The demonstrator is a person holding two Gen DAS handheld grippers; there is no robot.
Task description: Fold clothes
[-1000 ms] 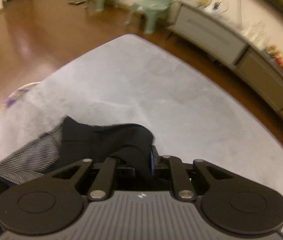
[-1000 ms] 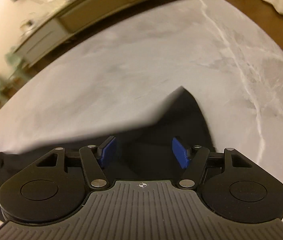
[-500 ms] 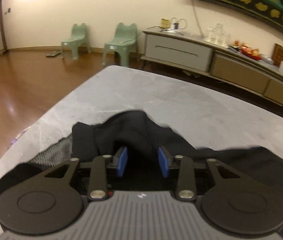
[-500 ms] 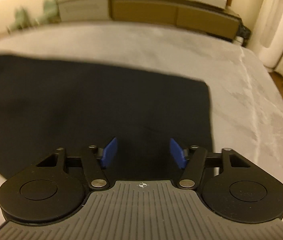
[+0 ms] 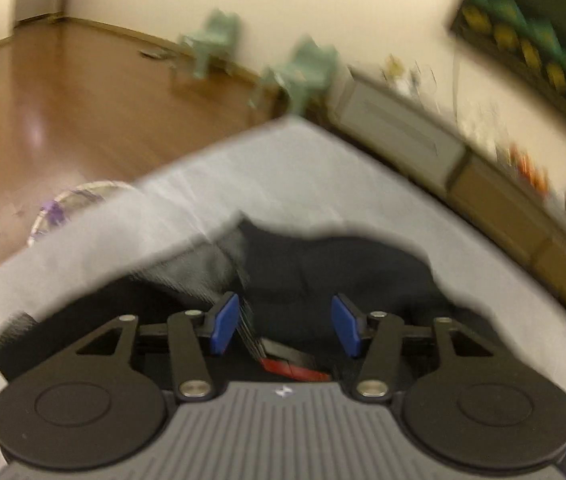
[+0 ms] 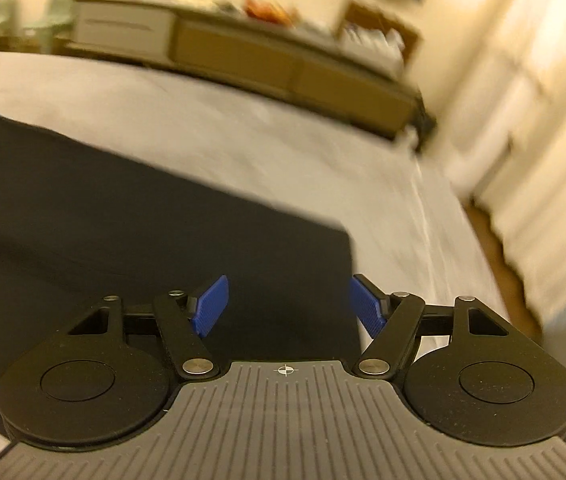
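A black garment [image 5: 335, 268] lies bunched on the grey table [image 5: 291, 168], showing a grey mesh lining [image 5: 199, 268] and a red label [image 5: 295, 368] near the jaws. My left gripper [image 5: 285, 326] hovers over it, its jaws opening, the blue pads [image 5: 225, 322] clear of the cloth. In the right wrist view the same garment [image 6: 123, 232] lies flat with a straight right edge. My right gripper [image 6: 287, 304] sits above that edge, its jaws opening, with nothing pinched between the pads [image 6: 211, 306].
A long sideboard [image 6: 267, 60] with bottles and fruit runs along the wall behind the table [image 6: 243, 136]. Two green chairs [image 5: 303, 68] stand on the wooden floor [image 5: 51, 108]. A pale basket [image 5: 79, 204] sits beside the table's left edge. Curtains [image 6: 523, 128] hang at the right.
My left gripper let go of the black cloth and its jaws spread wider. The right gripper rolled and shifted toward the garment's right edge, jaws slightly wider.
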